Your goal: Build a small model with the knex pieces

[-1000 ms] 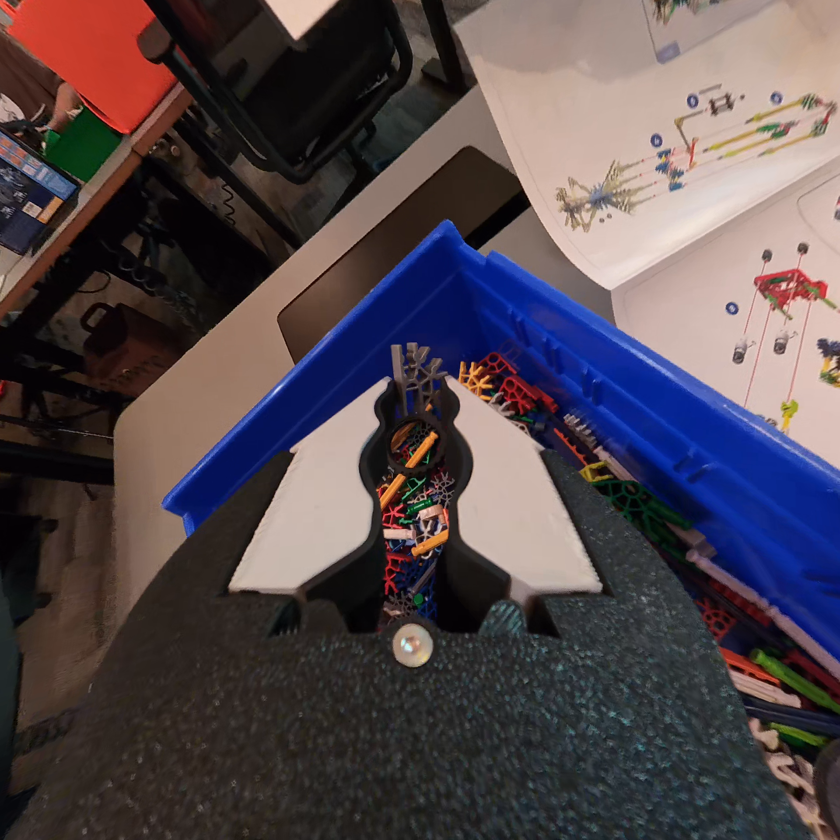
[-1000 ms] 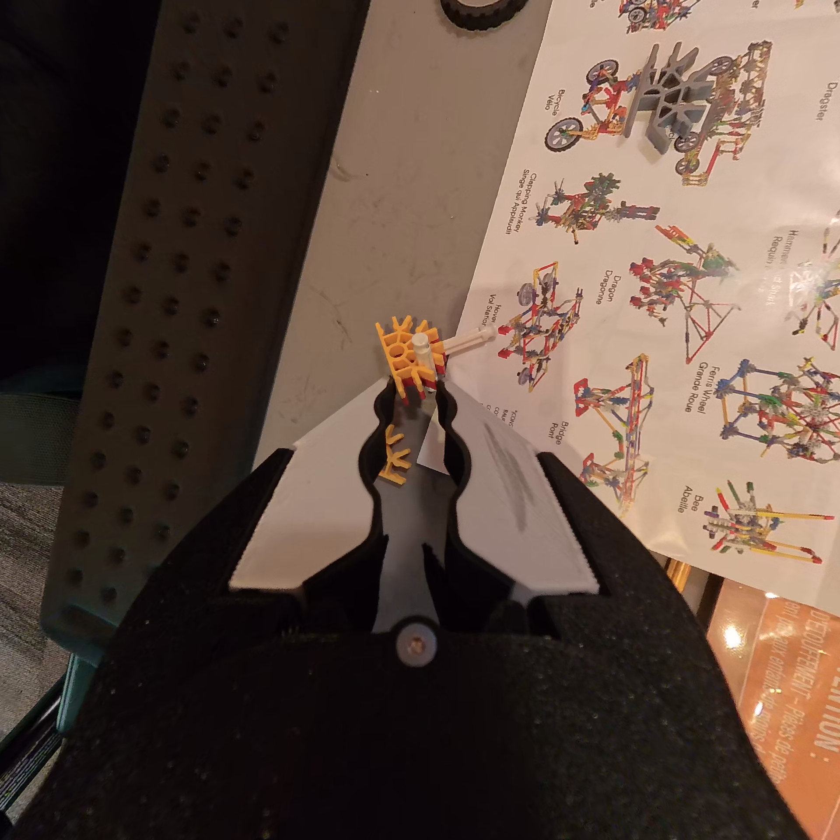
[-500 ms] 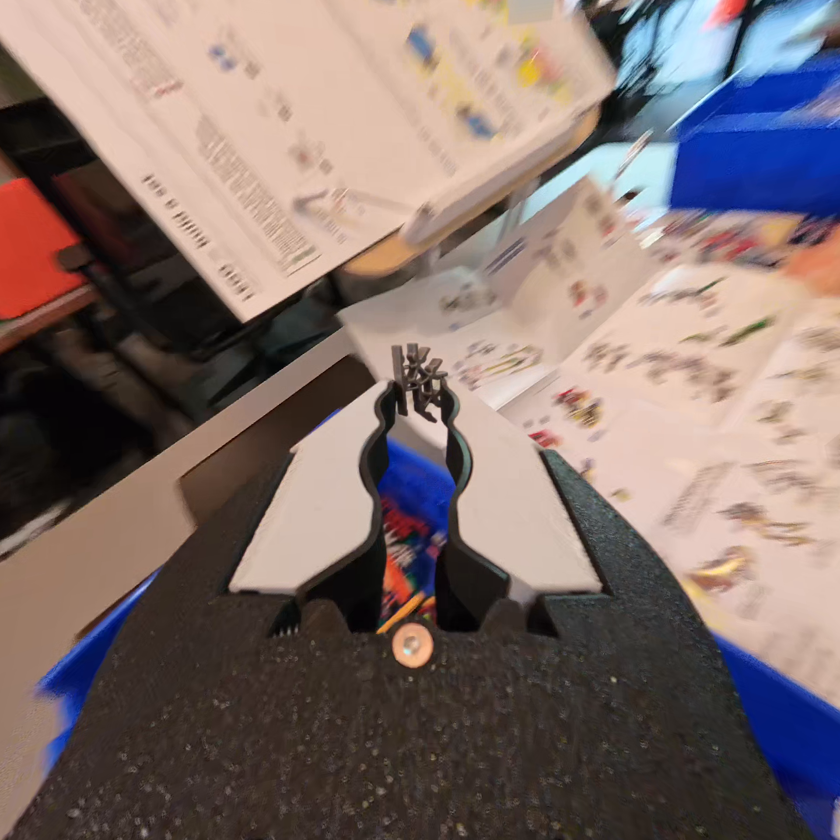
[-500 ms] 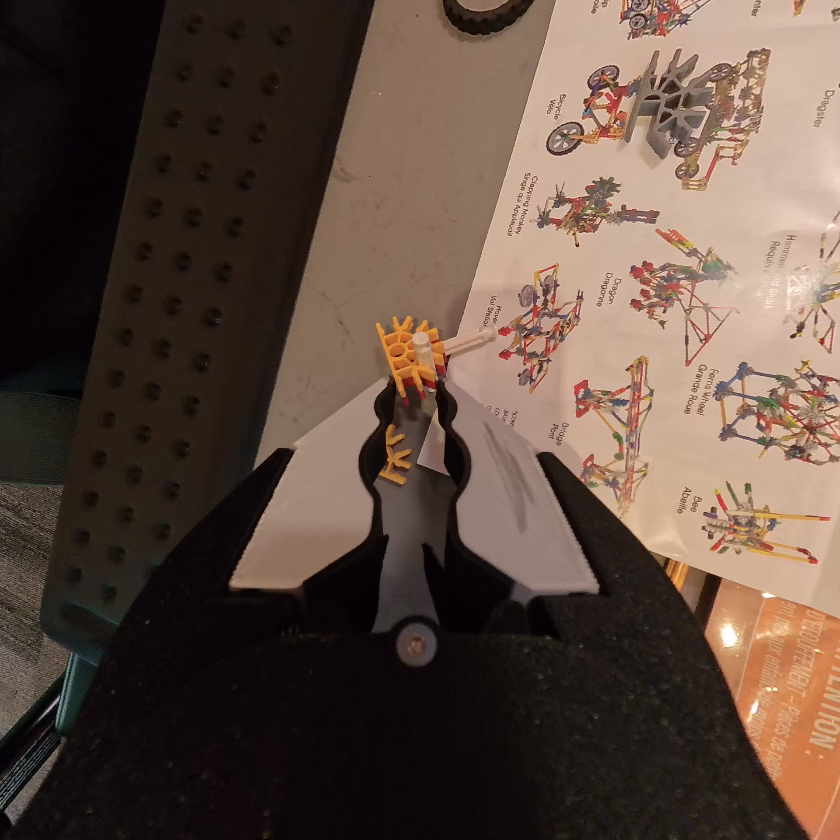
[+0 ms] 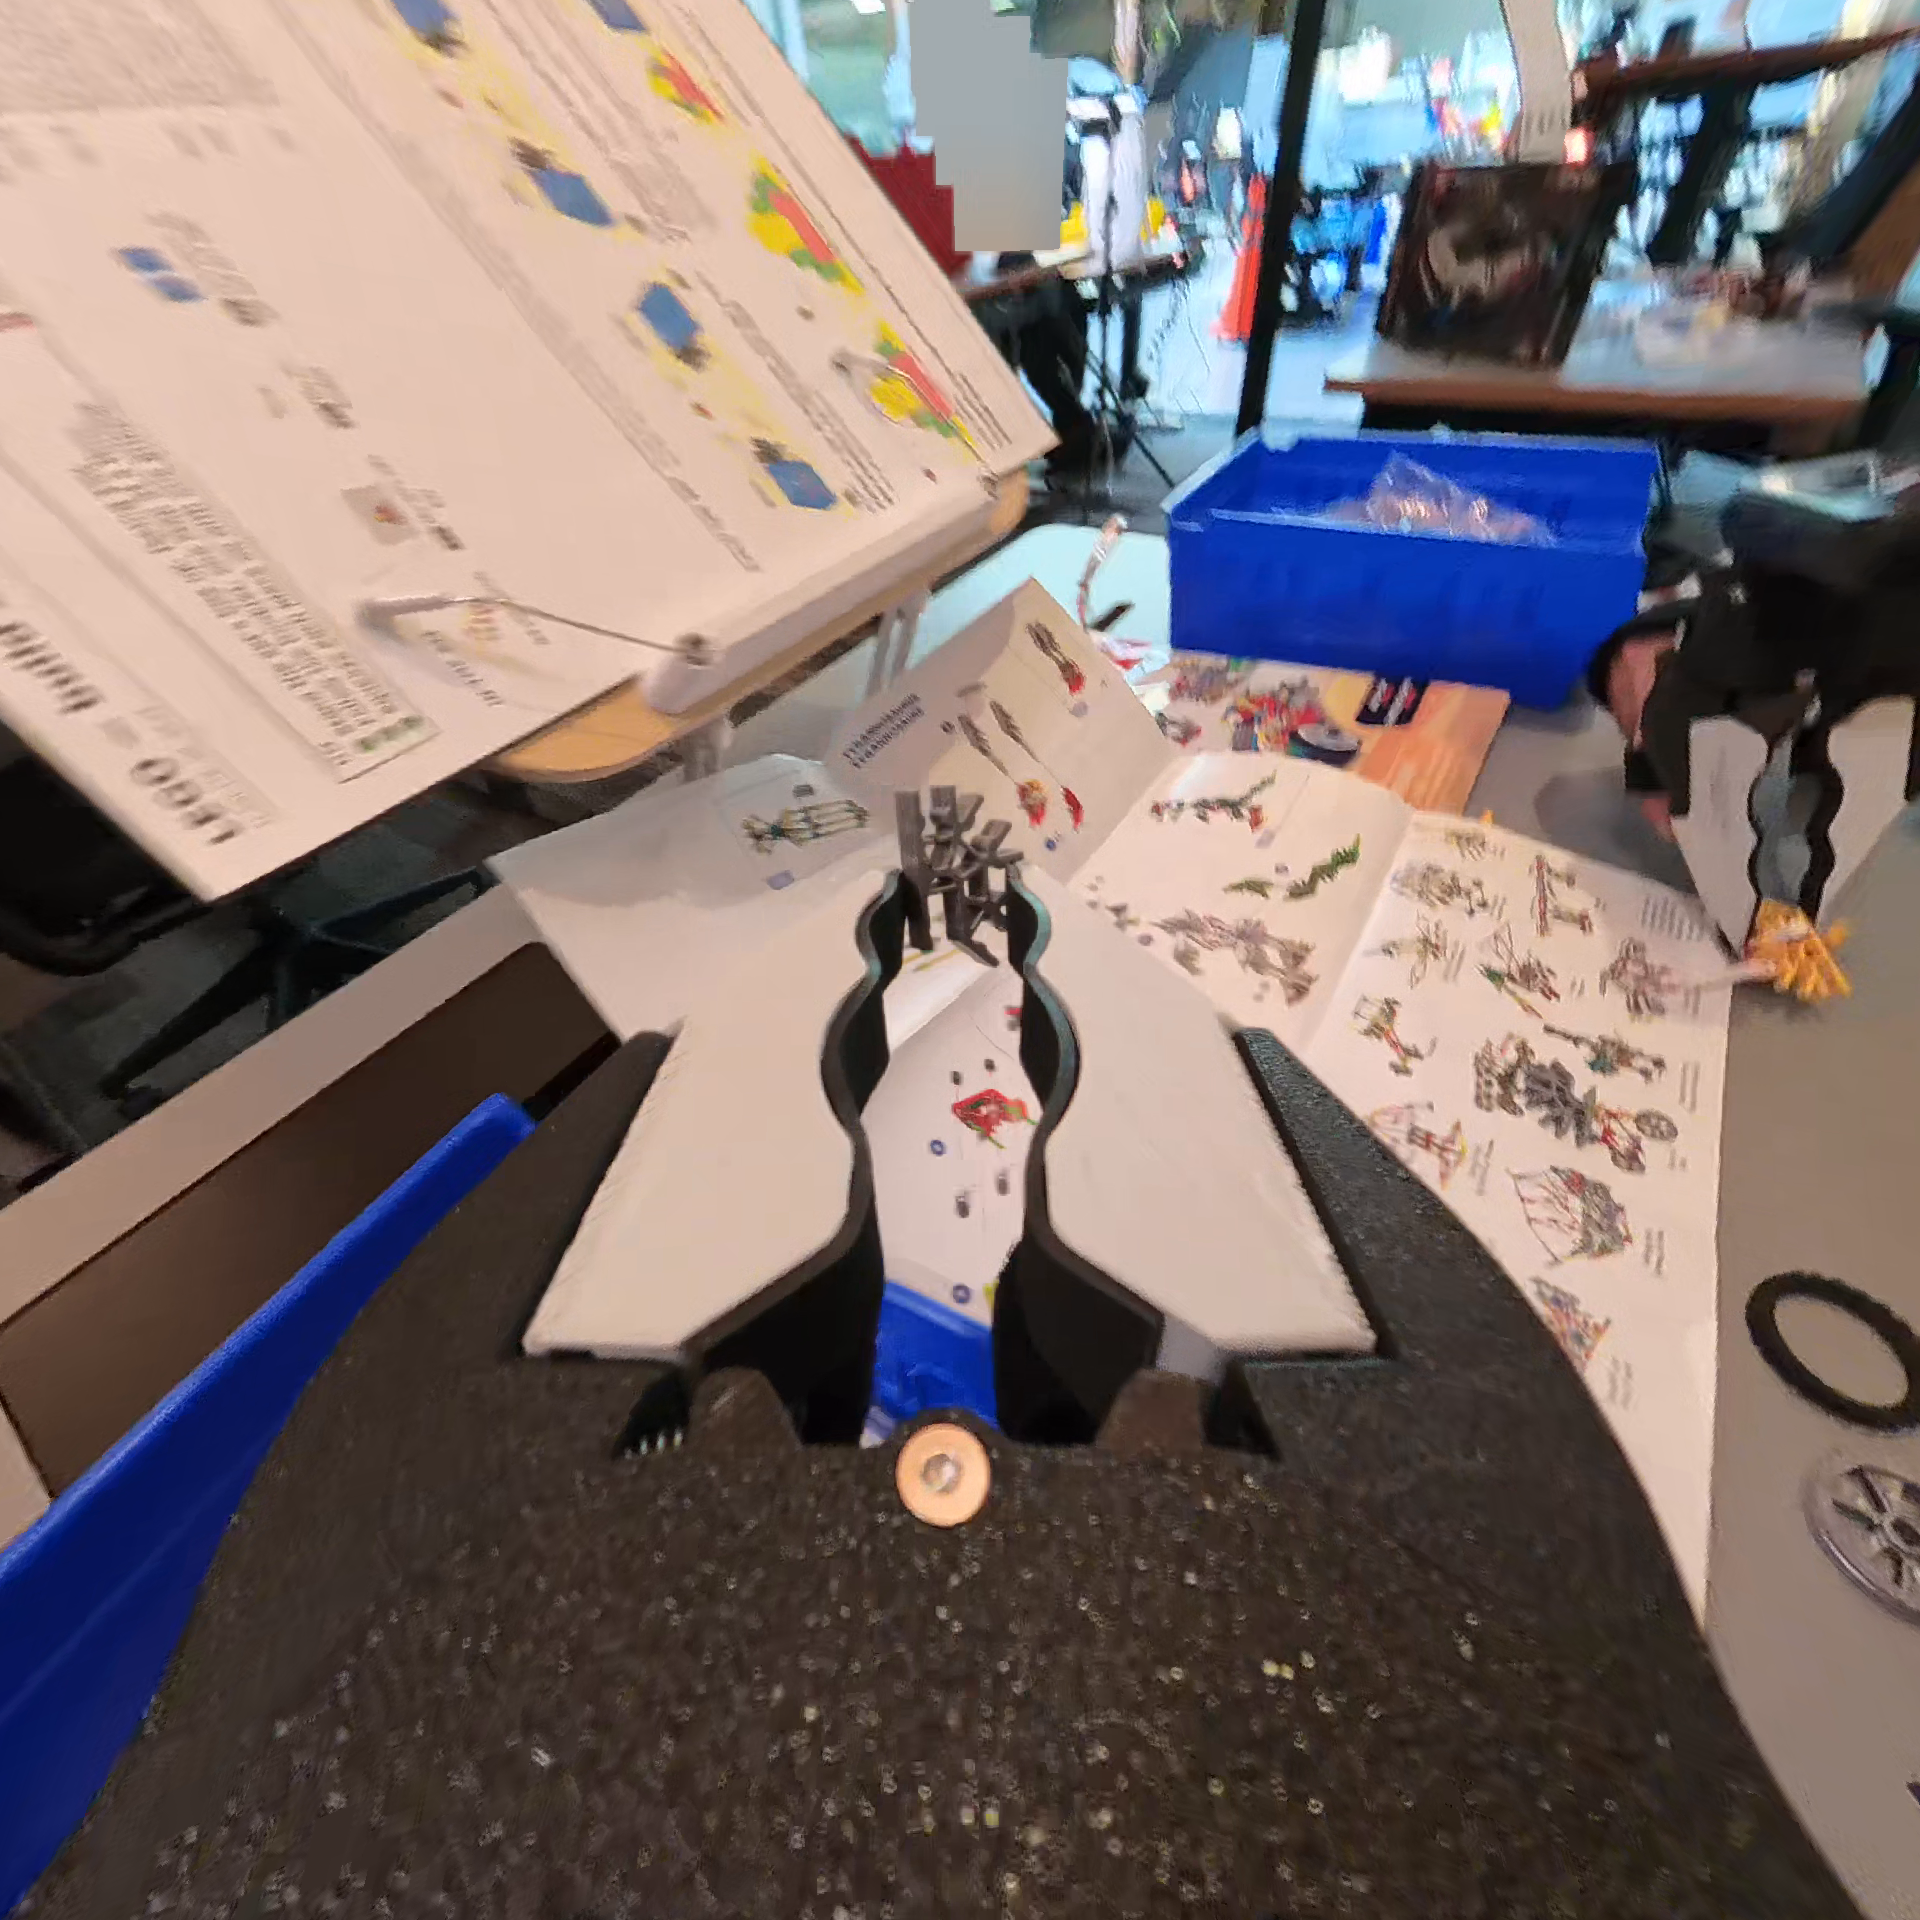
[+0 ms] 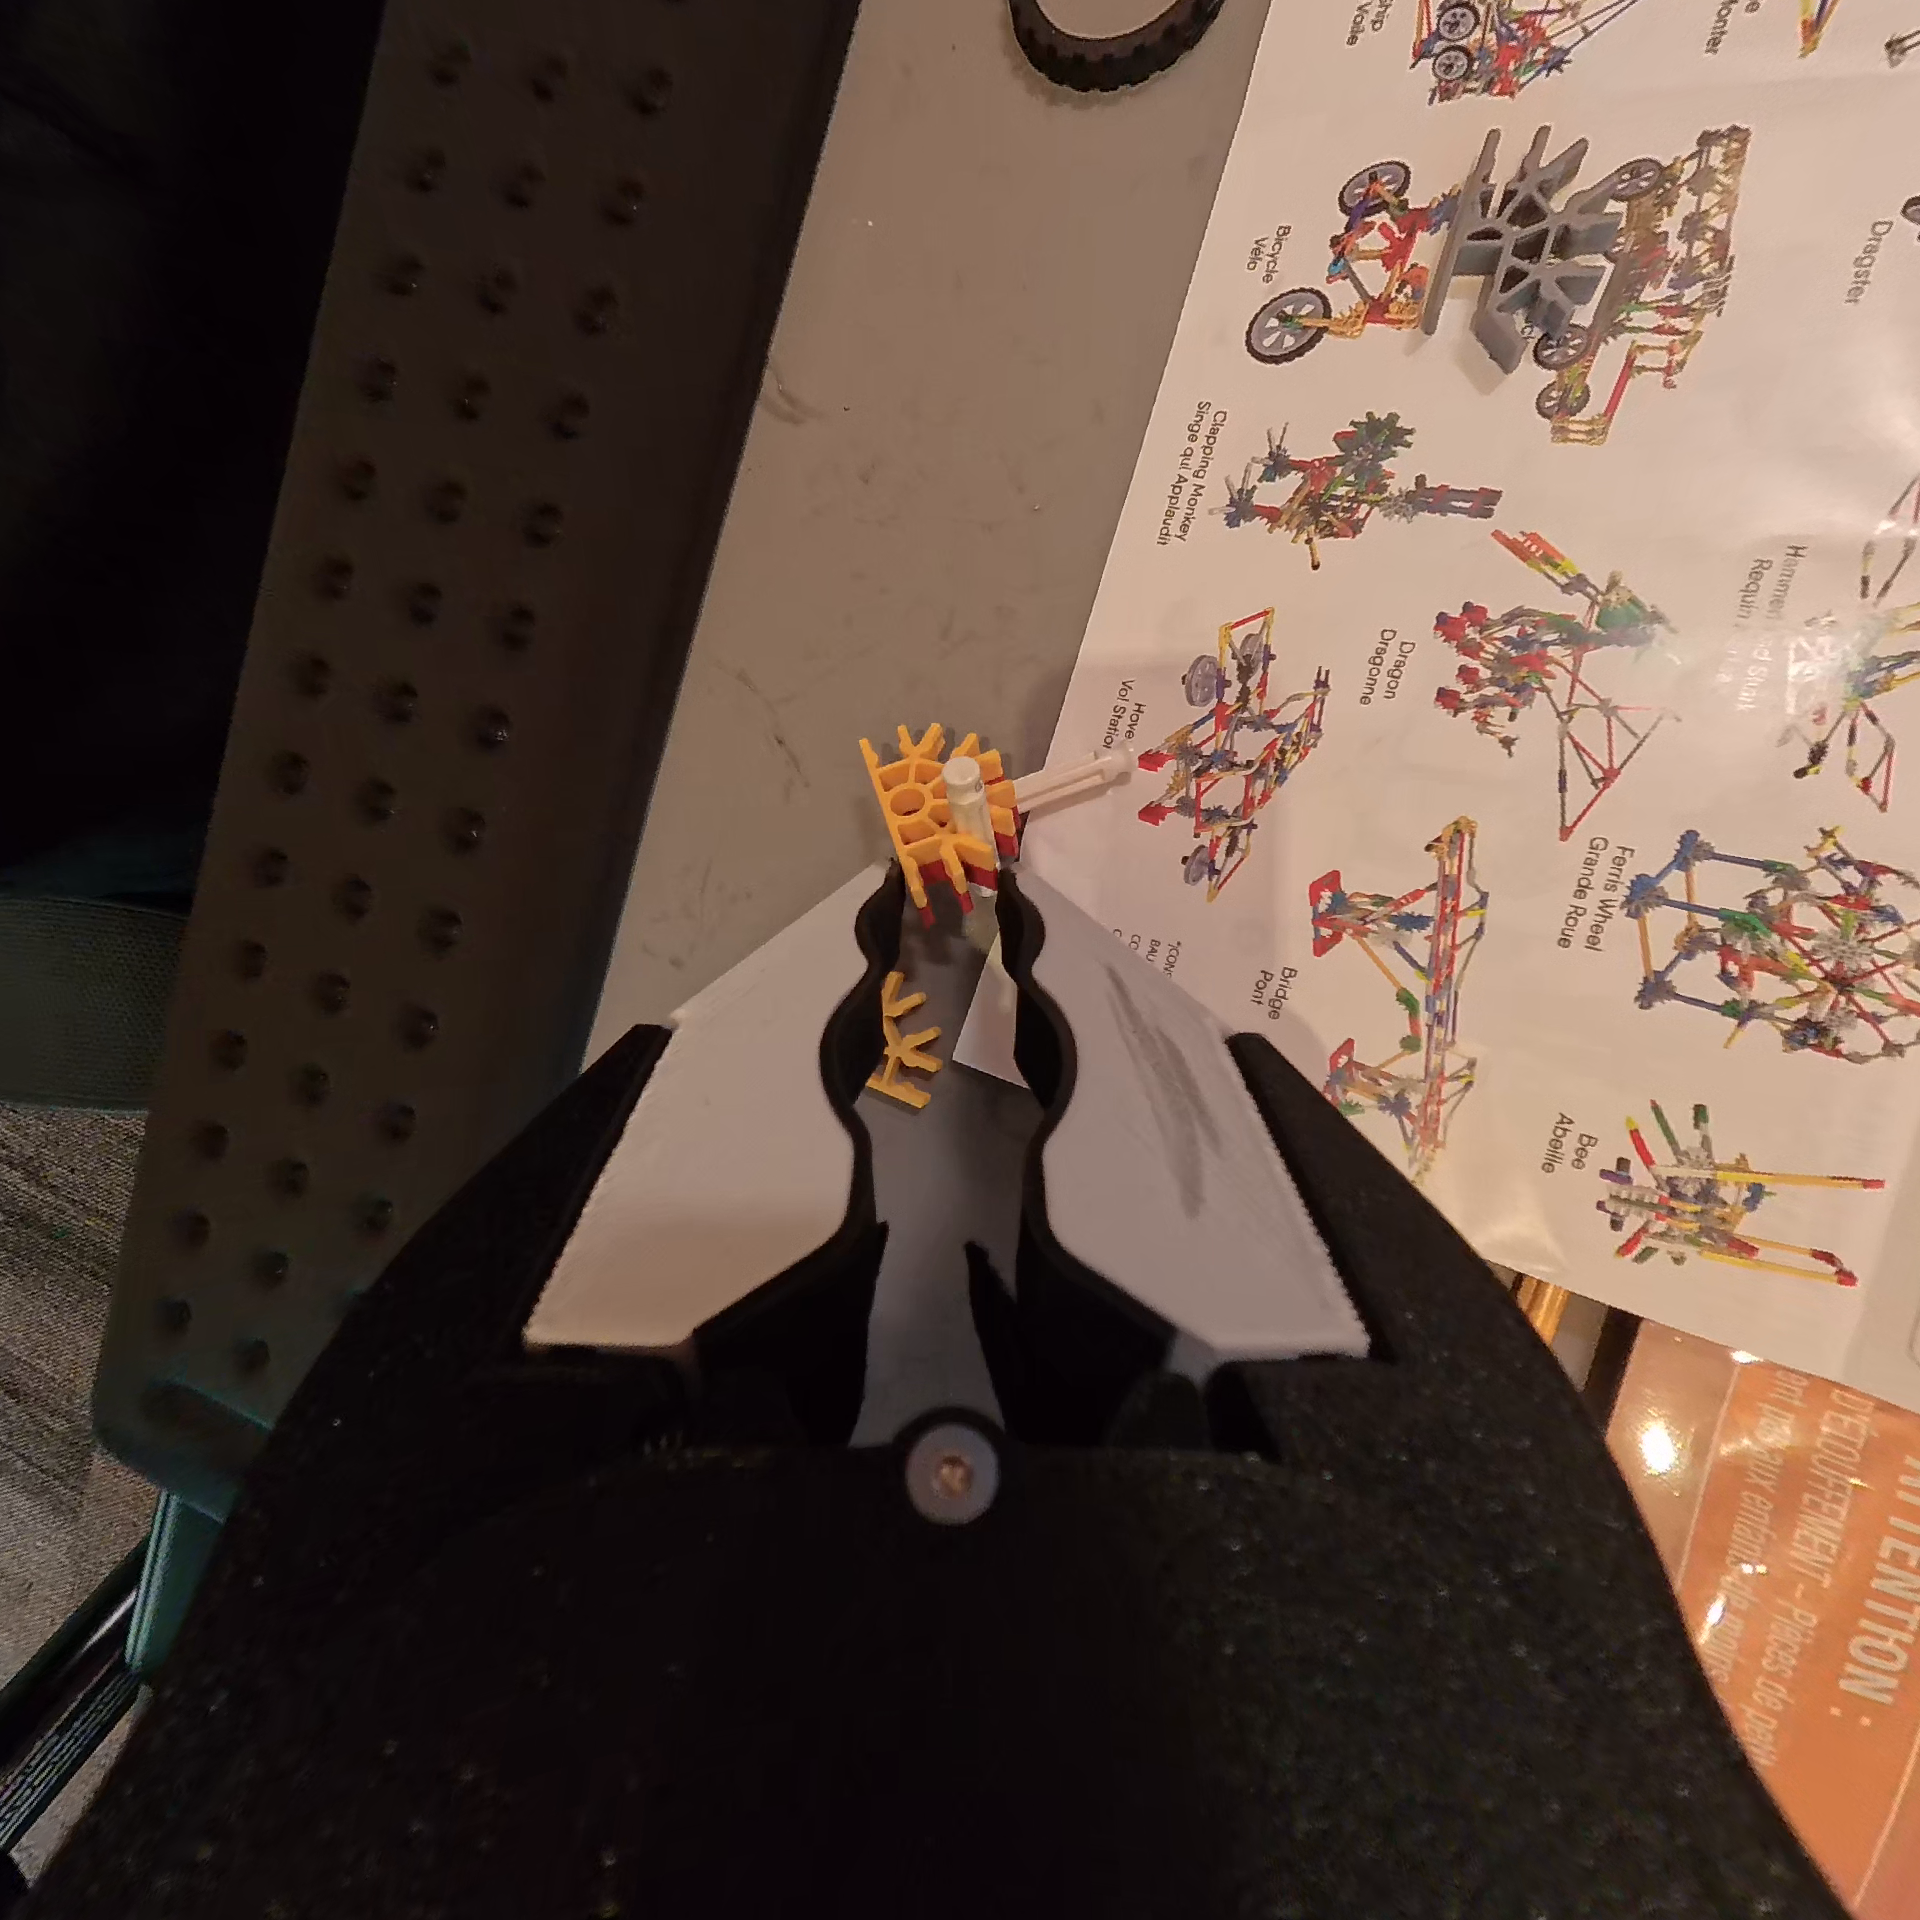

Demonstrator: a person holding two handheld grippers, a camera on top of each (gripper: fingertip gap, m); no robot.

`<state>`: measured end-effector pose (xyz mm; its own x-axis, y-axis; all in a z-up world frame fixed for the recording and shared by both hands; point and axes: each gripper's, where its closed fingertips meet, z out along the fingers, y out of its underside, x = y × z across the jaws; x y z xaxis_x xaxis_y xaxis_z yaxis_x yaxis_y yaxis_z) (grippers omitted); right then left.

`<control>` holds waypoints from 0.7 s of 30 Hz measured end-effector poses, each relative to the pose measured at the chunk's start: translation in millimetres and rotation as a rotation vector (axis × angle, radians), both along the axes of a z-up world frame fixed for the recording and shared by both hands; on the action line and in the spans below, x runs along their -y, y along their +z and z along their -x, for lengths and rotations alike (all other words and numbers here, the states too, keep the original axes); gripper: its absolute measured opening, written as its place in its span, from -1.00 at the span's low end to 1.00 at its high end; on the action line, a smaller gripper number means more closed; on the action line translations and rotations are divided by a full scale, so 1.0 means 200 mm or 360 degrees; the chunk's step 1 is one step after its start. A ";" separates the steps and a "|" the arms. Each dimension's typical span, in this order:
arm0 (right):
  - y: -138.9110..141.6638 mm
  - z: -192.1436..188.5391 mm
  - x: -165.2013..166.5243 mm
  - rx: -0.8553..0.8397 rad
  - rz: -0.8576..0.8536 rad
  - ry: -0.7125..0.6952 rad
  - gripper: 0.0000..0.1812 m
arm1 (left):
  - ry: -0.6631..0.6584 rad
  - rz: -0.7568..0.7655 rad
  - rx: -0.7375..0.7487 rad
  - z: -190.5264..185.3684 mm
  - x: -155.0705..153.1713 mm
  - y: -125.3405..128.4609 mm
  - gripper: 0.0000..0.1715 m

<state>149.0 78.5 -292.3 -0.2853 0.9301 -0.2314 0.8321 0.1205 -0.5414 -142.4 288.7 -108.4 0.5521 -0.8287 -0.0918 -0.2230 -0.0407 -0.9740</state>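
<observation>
Left gripper (image 5: 951, 904): tips closed on a small dark grey connector piece (image 5: 954, 862), held in the air above the folded instruction sheets (image 5: 1455, 997) that lie on the grey counter (image 5: 1808, 1174). A blue bin edge (image 5: 208, 1382) sits low at the near left, under the gripper body. A tilted board carrying a printed page (image 5: 468, 343) fills the upper left. A second blue bin (image 5: 1403, 592) stands at the far right of the counter. A black rubber tyre ring (image 5: 1834, 1361) and a silver wheel hub (image 5: 1870, 1538) lie on the counter at the near right.

Right gripper (image 6: 948, 883): tips pinched on a yellow-and-red connector cluster (image 6: 930, 805) with white rods (image 6: 1070, 777) plugged in; one rod reaches right onto the edge of the sheet of model pictures (image 6: 1558, 623). The cluster is down at the counter; contact cannot be told. A loose yellow connector (image 6: 906, 1049) lies on the counter between the fingers. A larger grey connector (image 6: 1538, 255) rests on the sheet, far right. A black tyre (image 6: 1101, 42) lies at the far edge. A dark perforated panel (image 6: 436, 623) runs along the left.
</observation>
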 end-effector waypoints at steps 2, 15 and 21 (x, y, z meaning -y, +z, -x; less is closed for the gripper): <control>0.00 0.00 0.00 0.0000 0.0001 0.0001 -0.81 | -0.0082 -0.0012 -0.0134 -0.13 0.06 -0.03 -0.79; 0.05 0.02 0.02 -0.0045 -0.0016 0.0013 -0.81 | -0.0574 0.0328 -0.0644 -0.87 0.65 -0.56 -0.79; 0.07 0.03 0.03 -0.0065 -0.0032 0.0025 -0.81 | -0.0641 0.0540 -0.0742 -1.02 0.88 -0.75 -0.79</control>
<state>143.3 72.8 -277.8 -0.3086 0.9298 -0.2006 0.8073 0.1445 -0.5721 61.2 112.4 -258.8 0.1621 -0.9852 0.0554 -0.6757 -0.1517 -0.7214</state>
